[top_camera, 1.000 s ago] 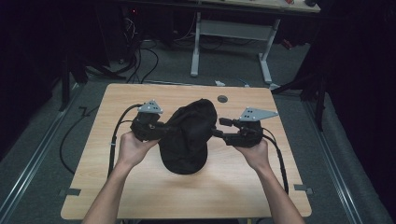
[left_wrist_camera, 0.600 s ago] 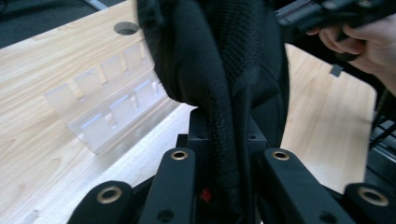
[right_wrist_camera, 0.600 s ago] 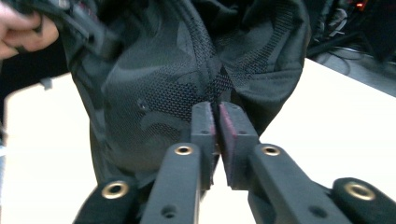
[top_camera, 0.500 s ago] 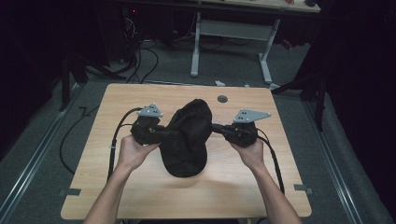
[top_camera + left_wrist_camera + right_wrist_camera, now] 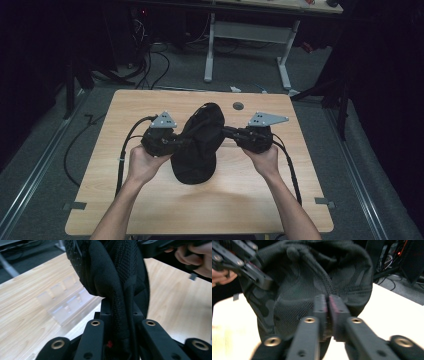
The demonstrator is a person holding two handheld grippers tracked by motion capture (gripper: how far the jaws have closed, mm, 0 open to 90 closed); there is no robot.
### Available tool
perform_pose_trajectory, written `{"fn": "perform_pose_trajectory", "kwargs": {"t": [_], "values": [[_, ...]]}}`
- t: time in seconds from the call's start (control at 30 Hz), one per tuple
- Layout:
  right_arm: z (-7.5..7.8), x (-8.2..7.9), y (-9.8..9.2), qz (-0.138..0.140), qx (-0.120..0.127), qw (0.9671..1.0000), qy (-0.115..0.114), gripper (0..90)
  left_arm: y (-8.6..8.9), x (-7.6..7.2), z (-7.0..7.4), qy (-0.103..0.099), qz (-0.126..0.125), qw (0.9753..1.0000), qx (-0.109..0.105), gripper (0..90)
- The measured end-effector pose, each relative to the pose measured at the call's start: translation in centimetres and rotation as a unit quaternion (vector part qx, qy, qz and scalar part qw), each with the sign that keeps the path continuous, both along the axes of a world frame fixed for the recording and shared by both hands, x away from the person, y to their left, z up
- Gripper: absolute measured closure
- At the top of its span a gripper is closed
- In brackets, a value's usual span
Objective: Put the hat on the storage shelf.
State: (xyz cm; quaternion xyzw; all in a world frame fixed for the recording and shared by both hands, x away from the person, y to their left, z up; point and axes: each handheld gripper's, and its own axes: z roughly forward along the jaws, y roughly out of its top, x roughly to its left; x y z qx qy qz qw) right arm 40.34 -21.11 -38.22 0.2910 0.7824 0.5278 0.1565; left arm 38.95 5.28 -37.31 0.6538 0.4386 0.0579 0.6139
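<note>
A black mesh cap [image 5: 199,144] hangs above the middle of the wooden table [image 5: 150,210], held between both grippers. My left gripper [image 5: 176,143] is shut on the cap's left side; in the left gripper view the cap [image 5: 117,277] is bunched between the jaws of the left gripper [image 5: 121,325]. My right gripper [image 5: 227,132] is shut on the cap's right edge; in the right gripper view the right gripper [image 5: 327,305] pinches the rim of the cap [image 5: 312,277]. The cap's brim droops toward the table's front.
A small dark round mark [image 5: 238,106] lies near the table's far edge. A clear plastic rack [image 5: 65,302] stands on the table under the cap in the left gripper view. White desk legs [image 5: 209,45] and cables lie beyond the table.
The right gripper has moved in toward the cap and slightly away from me. The cap has shifted a little and hangs more upright between the grippers.
</note>
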Motion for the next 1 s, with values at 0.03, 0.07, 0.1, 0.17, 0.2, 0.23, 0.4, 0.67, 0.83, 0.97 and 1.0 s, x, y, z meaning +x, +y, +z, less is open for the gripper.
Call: {"fn": "perform_pose_trajectory", "kwargs": {"t": [0.03, 0.07, 0.1, 0.17, 0.2, 0.23, 0.4, 0.67, 0.83, 0.97, 1.0], "values": [[0.1, 0.0, 0.1, -0.005, 0.002, 1.0, -0.003, 72.4, 0.1, 0.1, 0.0, 0.001, 0.004, 1.0, 0.001, 80.4], [0.2, -0.1, 0.1, -0.014, 0.002, 0.9999, -0.004, 69.9, 0.1, 0.2, -0.1, 0.003, 0.007, 1.0, 0.001, 80.7], [0.3, -0.1, 0.1, -0.016, 0.004, 0.9998, -0.007, 67.8, 0.1, 0.3, -0.1, 0.004, 0.008, 0.9999, 0.004, 80.8], [0.5, -0.1, 0.1, -0.023, 0.007, 0.9997, -0.008, 63.8, 0.0, 0.2, -0.2, 0.004, 0.006, 1.0, 0.006, 80.9], [0.5, 0.0, 0.1, -0.023, 0.01, 0.9997, -0.005, 62.8, -0.1, 0.2, -0.2, 0.003, 0.006, 1.0, 0.006, 80.9], [0.6, 0.1, 0.2, -0.019, 0.009, 0.9998, 0.001, 61.6, -0.2, 0.2, -0.2, 0.003, 0.005, 1.0, 0.004, 80.9], [0.8, 0.6, 0.9, 0.006, 0.0, 0.9998, 0.019, 75.7, -0.6, 0.0, -0.5, 0.005, -0.009, 0.9998, 0.014, 80.4], [2.4, 0.9, 1.8, -0.006, -0.016, 0.9995, -0.028, 85.8, -0.8, -0.5, -0.3, 0.013, -0.029, 0.9994, 0.014, 75.6], [2.8, 1.5, 2.4, -0.018, -0.021, 0.9985, -0.048, 89.1, -1.1, -0.9, -0.2, 0.011, -0.037, 0.9992, 0.012, 74.2], [2.5, 1.9, 2.7, -0.016, -0.022, 0.9985, -0.048, 89.2, -0.8, -0.7, -0.3, 0.007, -0.014, 0.9997, 0.017, 78.0], [2.4, 2.1, 2.6, -0.012, -0.02, 0.9989, -0.04, 89.0, -0.7, -0.5, -0.3, 0.01, -0.008, 0.9998, 0.017, 79.8]]}}
